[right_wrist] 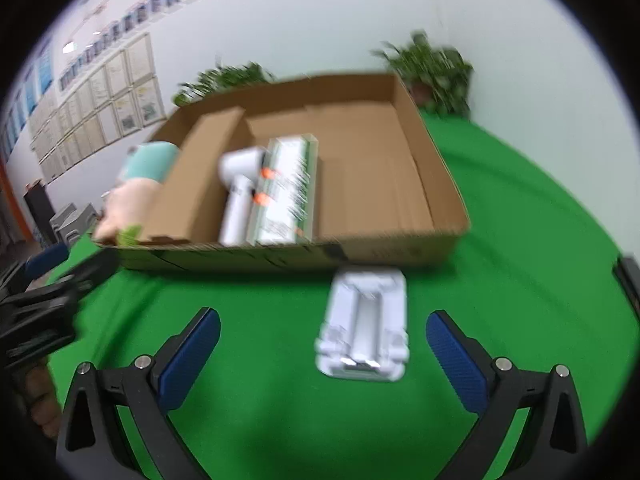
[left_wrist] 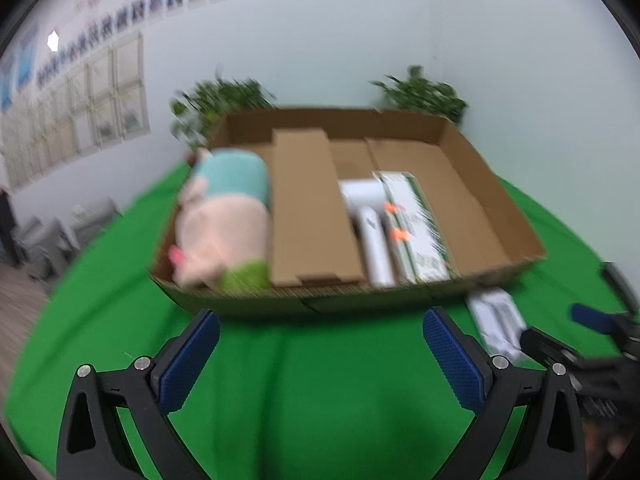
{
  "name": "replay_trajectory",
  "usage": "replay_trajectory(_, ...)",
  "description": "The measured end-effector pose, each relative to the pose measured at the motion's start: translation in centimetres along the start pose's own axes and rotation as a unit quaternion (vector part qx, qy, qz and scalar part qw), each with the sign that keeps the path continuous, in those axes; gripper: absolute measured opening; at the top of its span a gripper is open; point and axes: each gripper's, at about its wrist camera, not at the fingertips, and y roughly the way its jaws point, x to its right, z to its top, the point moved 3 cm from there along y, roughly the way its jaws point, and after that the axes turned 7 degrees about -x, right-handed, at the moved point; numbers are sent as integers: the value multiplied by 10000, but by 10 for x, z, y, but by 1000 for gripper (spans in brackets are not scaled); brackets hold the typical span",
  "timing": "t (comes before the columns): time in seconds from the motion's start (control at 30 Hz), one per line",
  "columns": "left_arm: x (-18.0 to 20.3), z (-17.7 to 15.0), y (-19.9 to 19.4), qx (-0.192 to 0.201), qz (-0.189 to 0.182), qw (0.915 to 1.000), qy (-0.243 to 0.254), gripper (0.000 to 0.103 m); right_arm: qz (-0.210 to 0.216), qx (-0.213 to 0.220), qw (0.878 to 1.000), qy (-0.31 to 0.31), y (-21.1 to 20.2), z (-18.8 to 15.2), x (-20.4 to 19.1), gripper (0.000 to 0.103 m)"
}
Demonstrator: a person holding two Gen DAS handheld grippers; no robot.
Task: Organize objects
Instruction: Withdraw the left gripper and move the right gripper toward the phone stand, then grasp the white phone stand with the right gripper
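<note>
Green cloth (right_wrist: pixel 520 208) under cardboard tray (right_wrist: pixel 448 204), packed in rows to save space | white packet (right_wrist: pixel 364 324) outside, before my right gripper (right_wrist: pixel 323 344), spread, empty | left gripper (left_wrist: pixel 320 348) likewise, idle.

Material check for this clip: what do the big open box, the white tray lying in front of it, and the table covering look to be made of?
Open box: corrugated cardboard, matte brown, with fold creases and a fluted cut edge at the front. White tray: probably moulded plastic, smooth with a slight sheen and shaped recesses, though blur leaves it open. Table covering: green cloth by its soft folds, matte.
</note>
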Motion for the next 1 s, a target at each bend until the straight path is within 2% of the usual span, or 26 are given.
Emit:
replay_trajectory(0.07, 5, -9, 9, -217, -181, 9996, 65, 102, -88, -288, 9992, 273, 16, -3, 13, 103)
replay_trajectory(0.23, 20, -24, 21, -453, -410, 9978, 250, 102, 18, -908, 9956, 239, 49, -14, 14, 101)
replay_trajectory(0.33, 26, -26, 24, -525, -493, 9968, 334, 102, -132, -955, 9953, 64, 54, -16, 9, 98)
replay_trajectory(0.43, 28, -28, 23, -521, -503, 9967, 357, 102, -568, -951, 9935, -255, 54, -17, 5, 77)
replay_trajectory(0.5, 27, -27, 25, -545, -505, 9966, 349, 102, -552, -930, 9937, -280, 52, -18, 4, 73)
replay_trajectory(0.53, 26, -27, 25, -550, -500, 9967, 334, 102, -582, -911, 9936, -332, 51, -19, 2, 66)
replay_trajectory(0.63, 21, -27, 25, -579, -527, 9966, 242, 102, -513, -926, 9935, -421, 46, -25, -2, 66)
replay_trajectory(0.73, 20, -28, 26, -634, -614, 9958, 227, 102, -229, -954, 9938, -516, 38, -31, -13, 66)
replay_trajectory(0.8, 18, -29, 27, -673, -710, 9950, 193, 102, 186, -1005, 9922, -719, 28, -41, -29, 66)
replay_trajectory(0.83, 17, -30, 29, -723, -797, 9941, 163, 102, 523, -1052, 9895, -845, 22, -47, -39, 66)
replay_trajectory(0.9, 16, -34, 34, -910, -996, 9908, 111, 102, 858, -1022, 9866, -941, 13, -52, -47, 68)
replay_trajectory(0.97, 15, -37, 39, -1073, -1160, 9874, 31, 102, 769, -774, 9895, -946, 2, -54, -46, 89)
replay_trajectory(1.0, 14, -38, 40, -1110, -1220, 9863, -18, 102, 714, -678, 9906, -954, -2, -54, -44, 90)
